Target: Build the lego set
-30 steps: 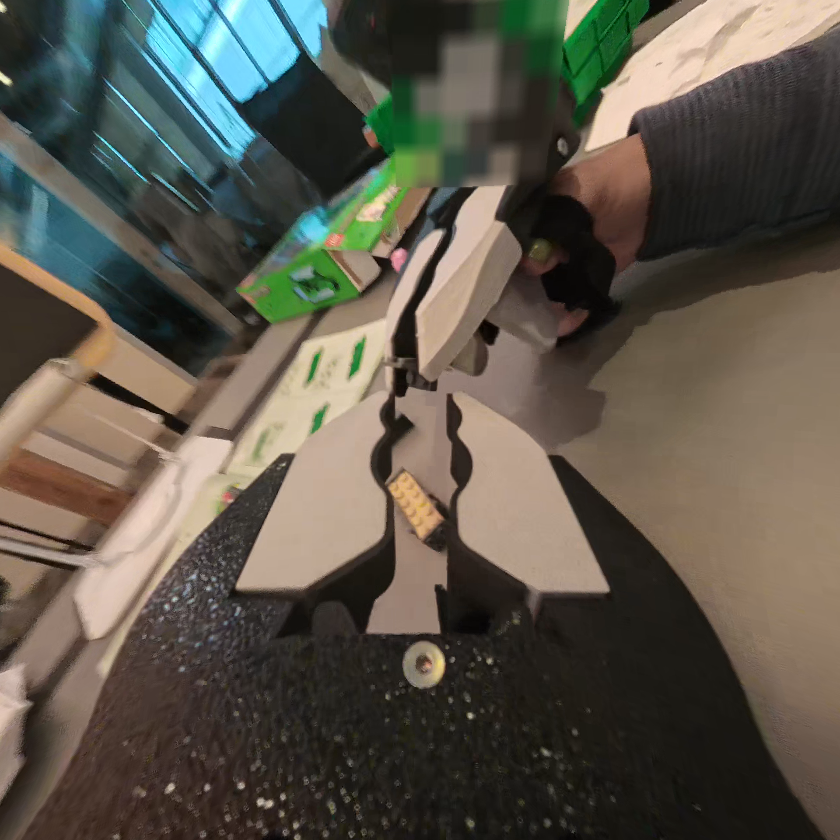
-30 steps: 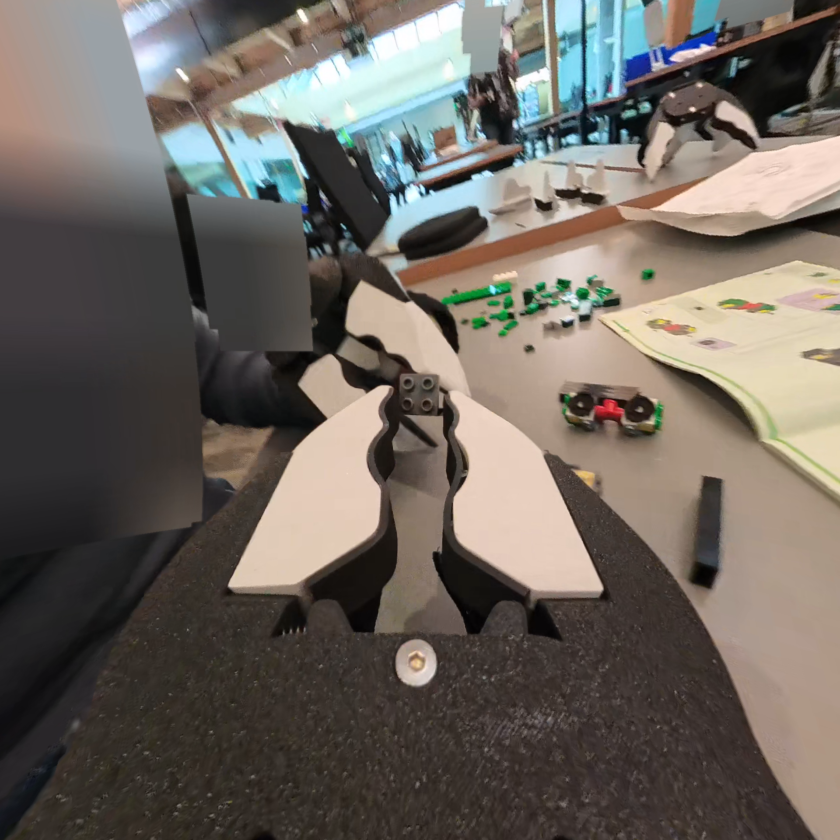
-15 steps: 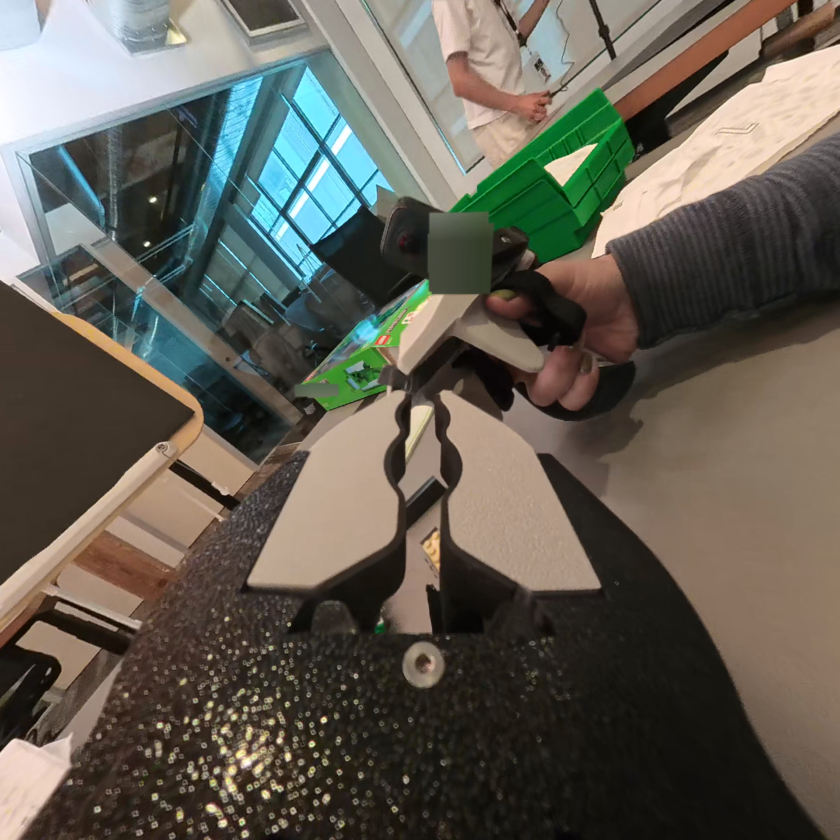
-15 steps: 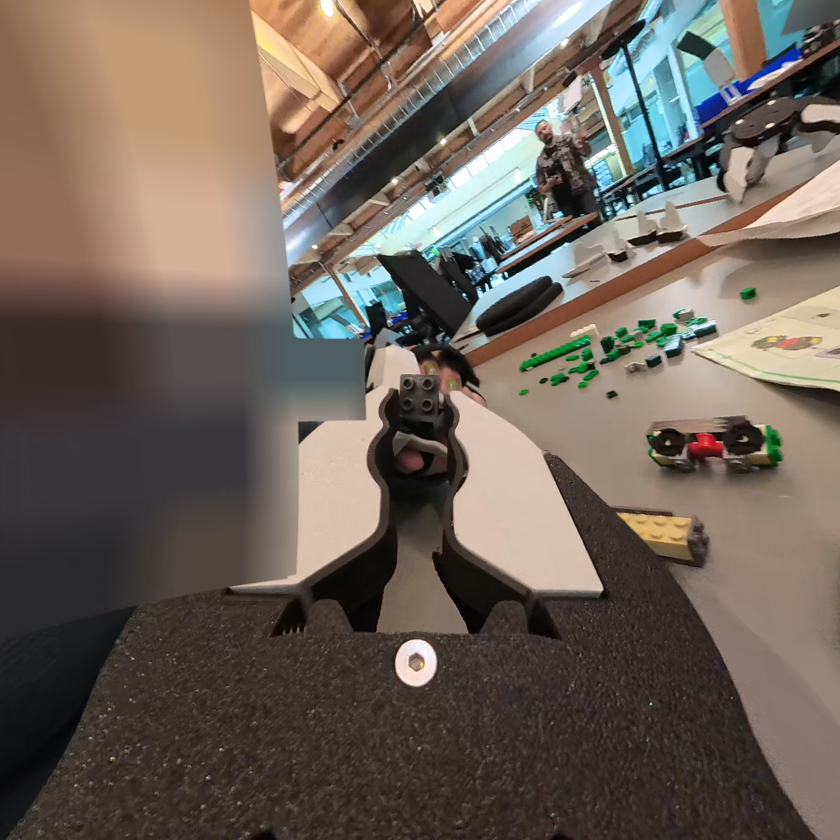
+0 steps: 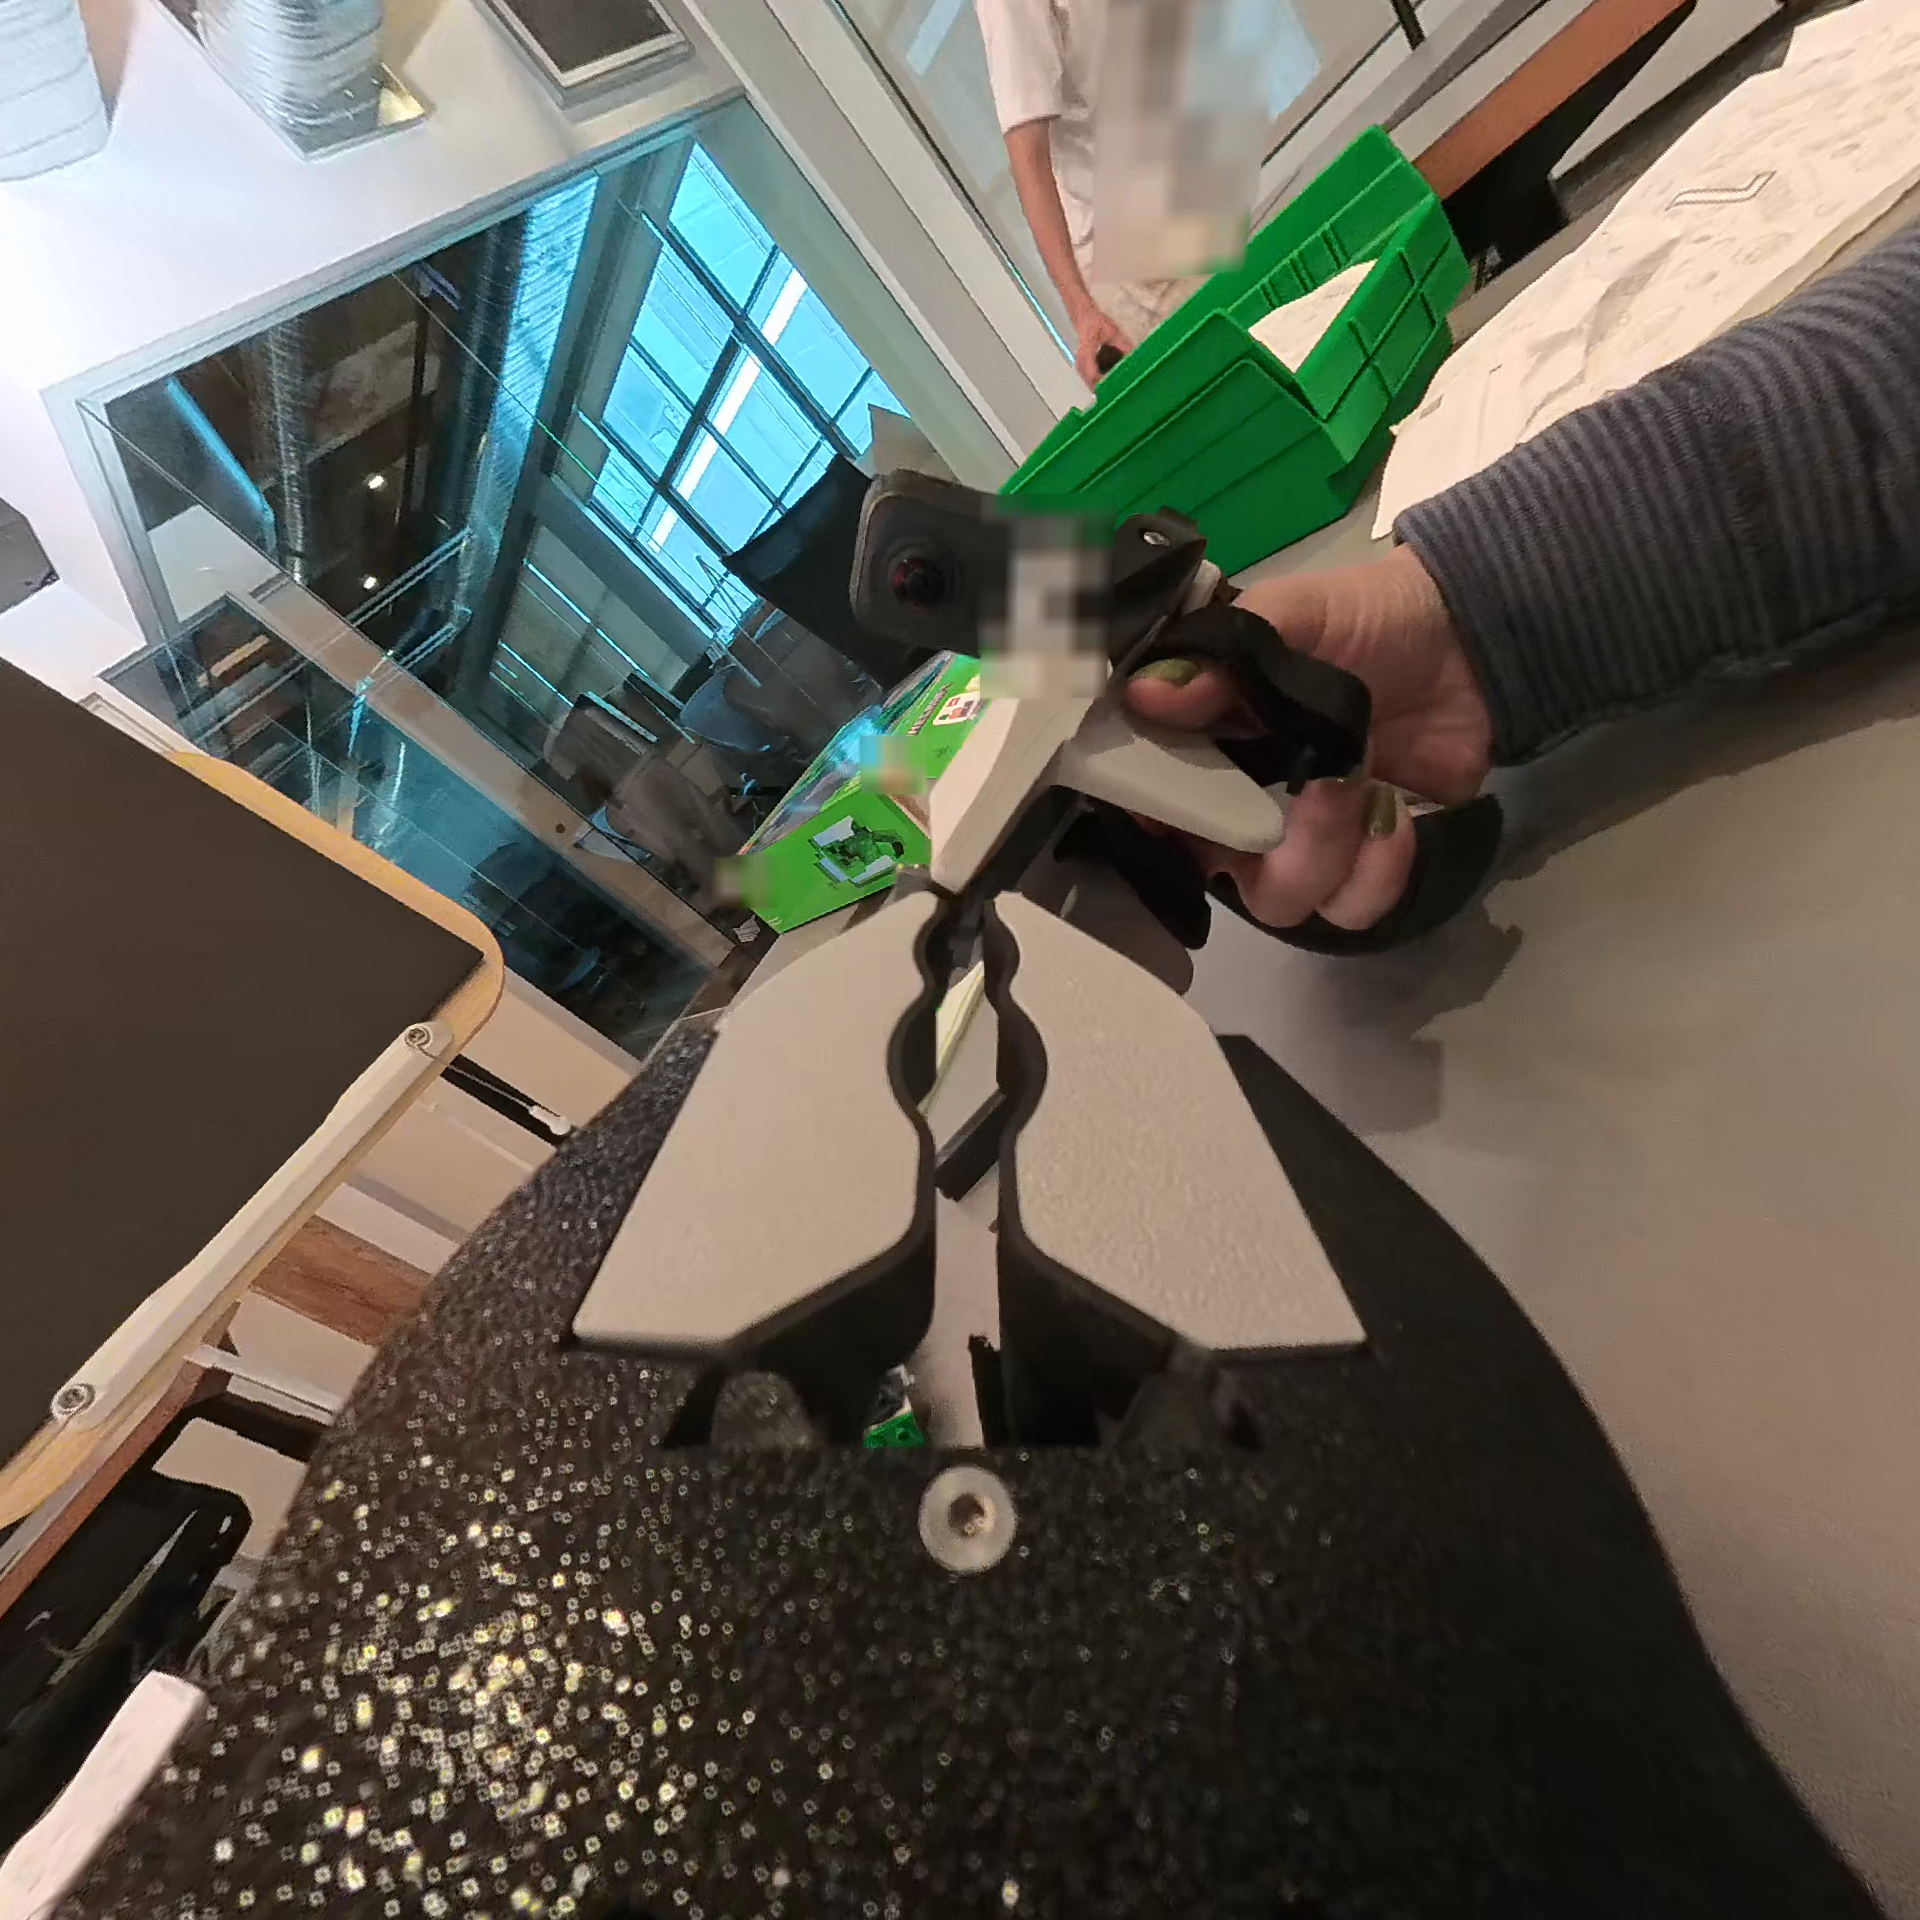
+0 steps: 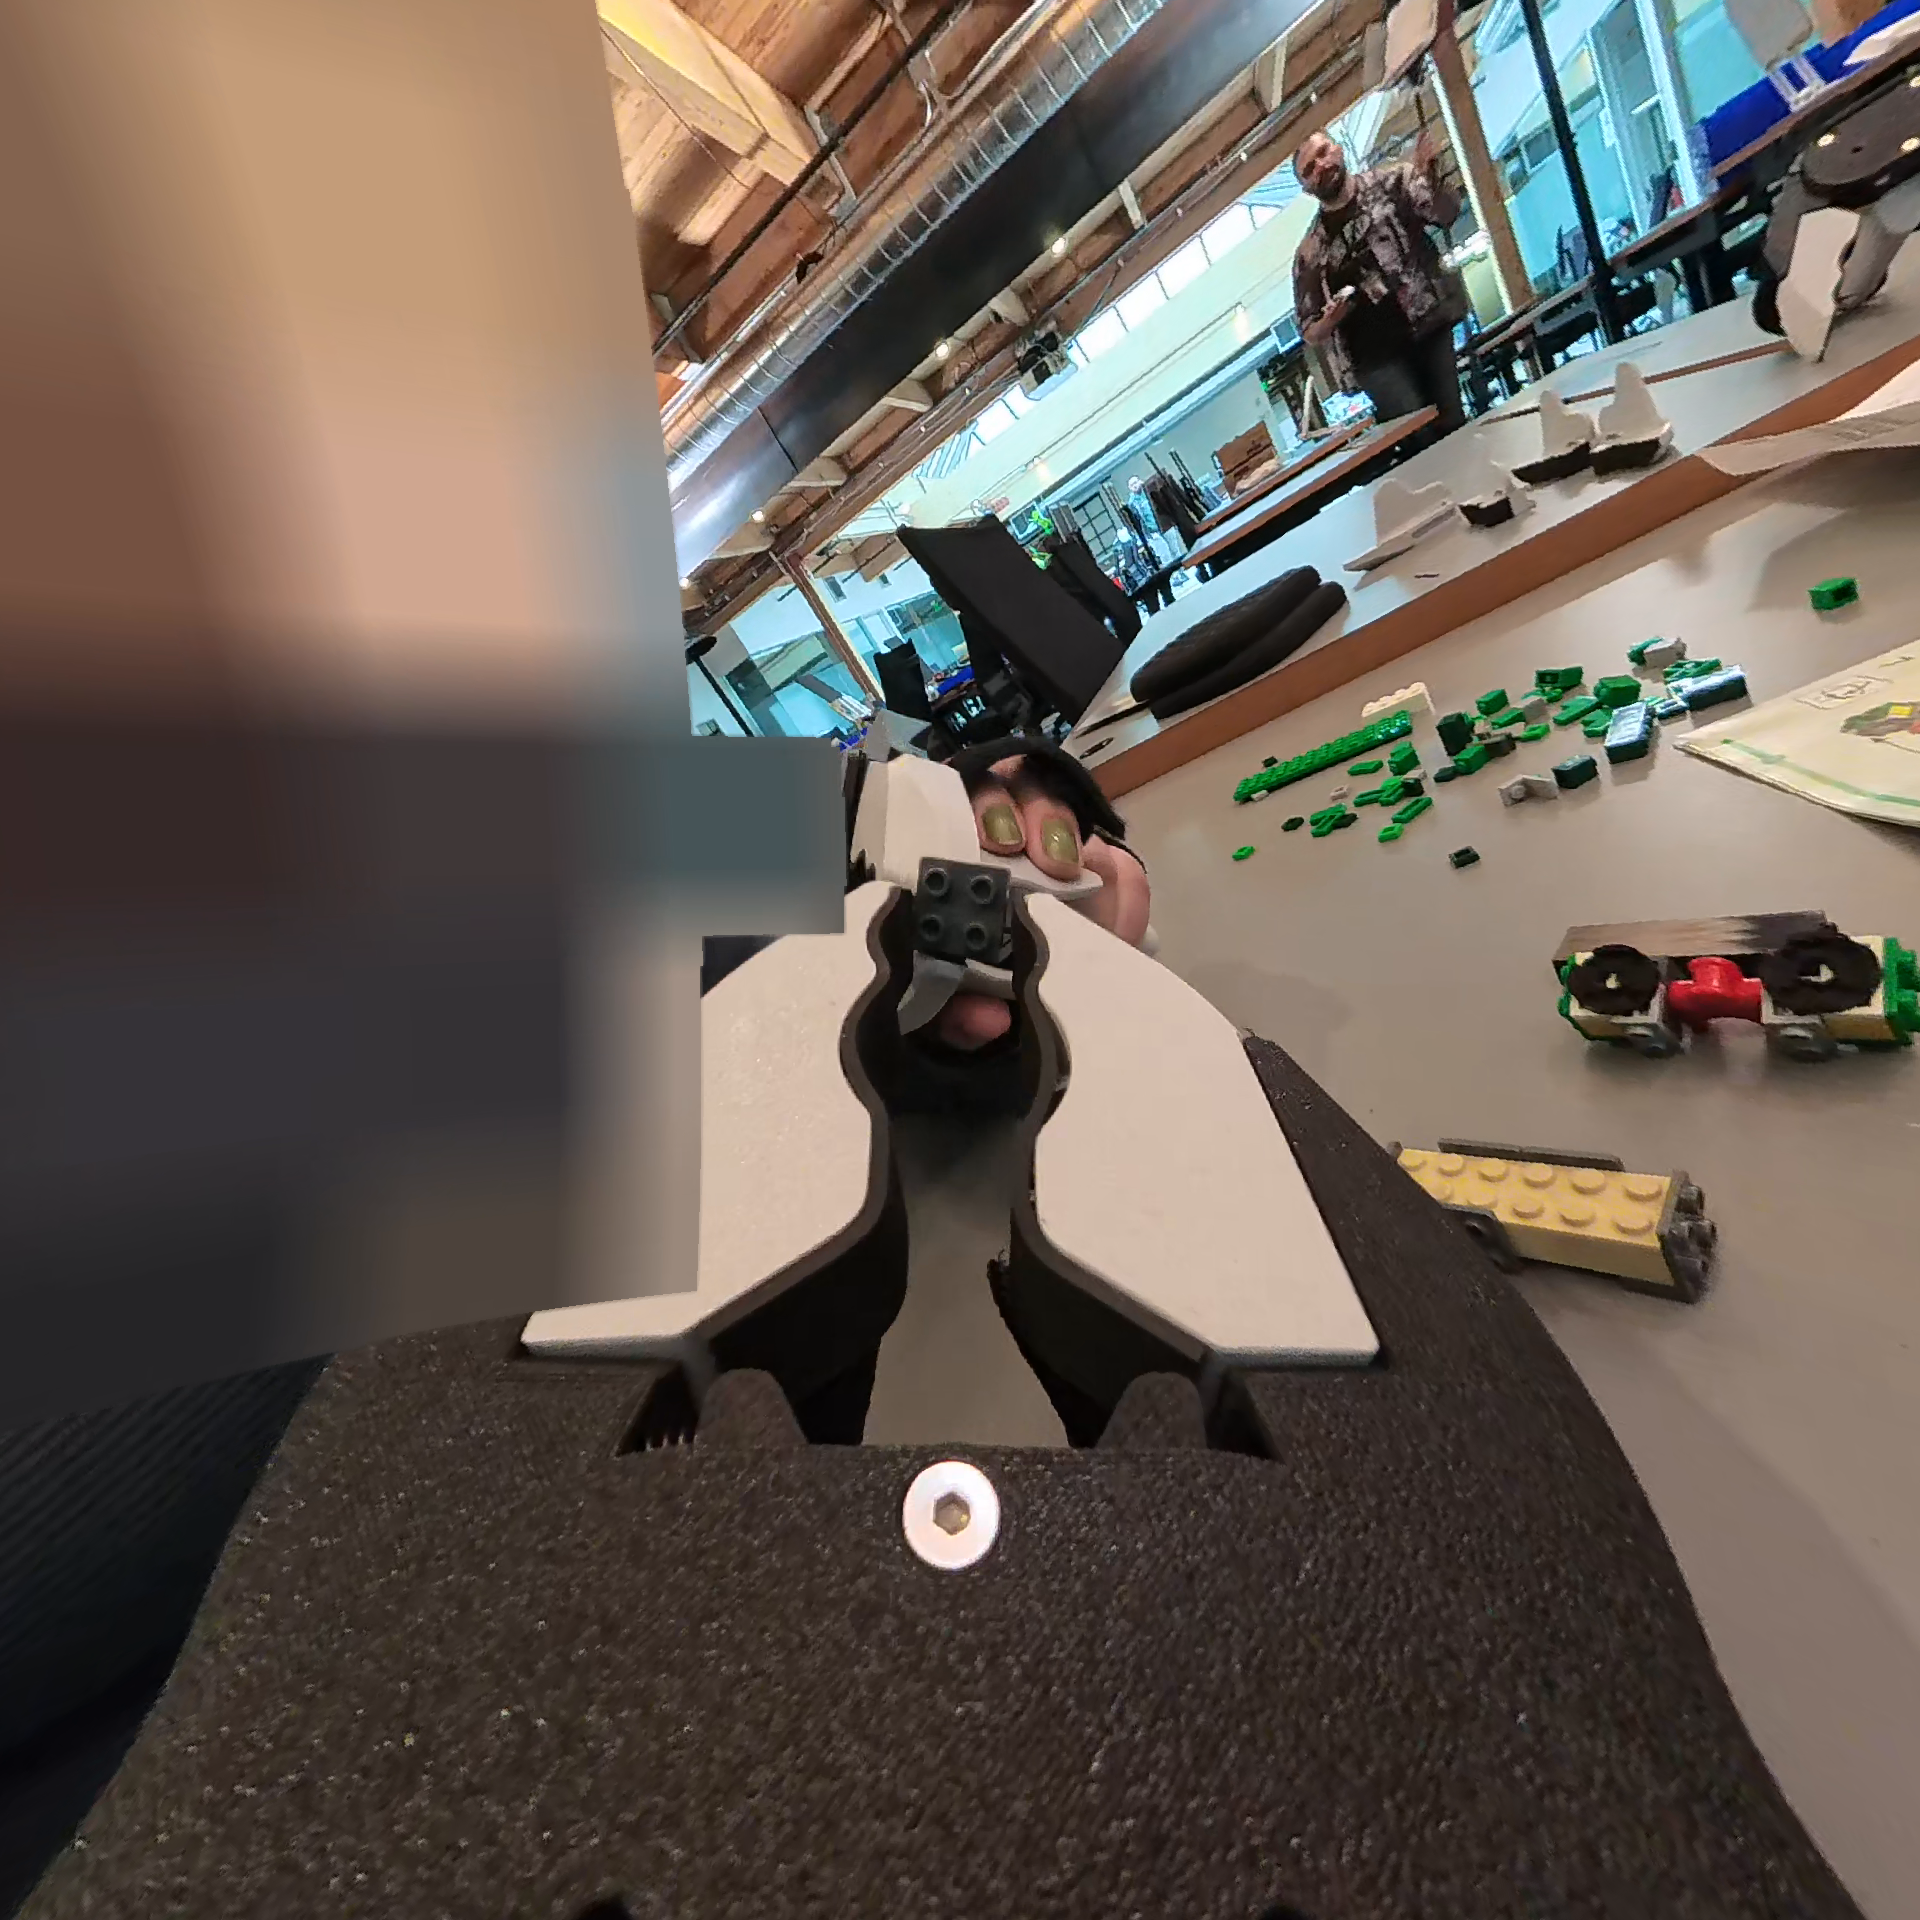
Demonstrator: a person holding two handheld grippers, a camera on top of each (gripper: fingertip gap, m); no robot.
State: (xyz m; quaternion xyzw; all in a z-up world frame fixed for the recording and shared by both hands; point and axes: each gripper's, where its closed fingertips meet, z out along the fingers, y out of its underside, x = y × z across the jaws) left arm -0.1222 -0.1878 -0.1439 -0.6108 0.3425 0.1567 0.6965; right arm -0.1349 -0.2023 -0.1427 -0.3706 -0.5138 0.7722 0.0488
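My right claw pinches a dark grey two-by-two brick at its very tips, studs facing me, above the grey table. My left claw is narrowed to a thin gap at the tips; whether it holds anything I cannot tell. Taking the wheeled chassis as landmark: the yellow brick assembly lies near it, closer to me, and the scattered green pieces lie well beyond it.
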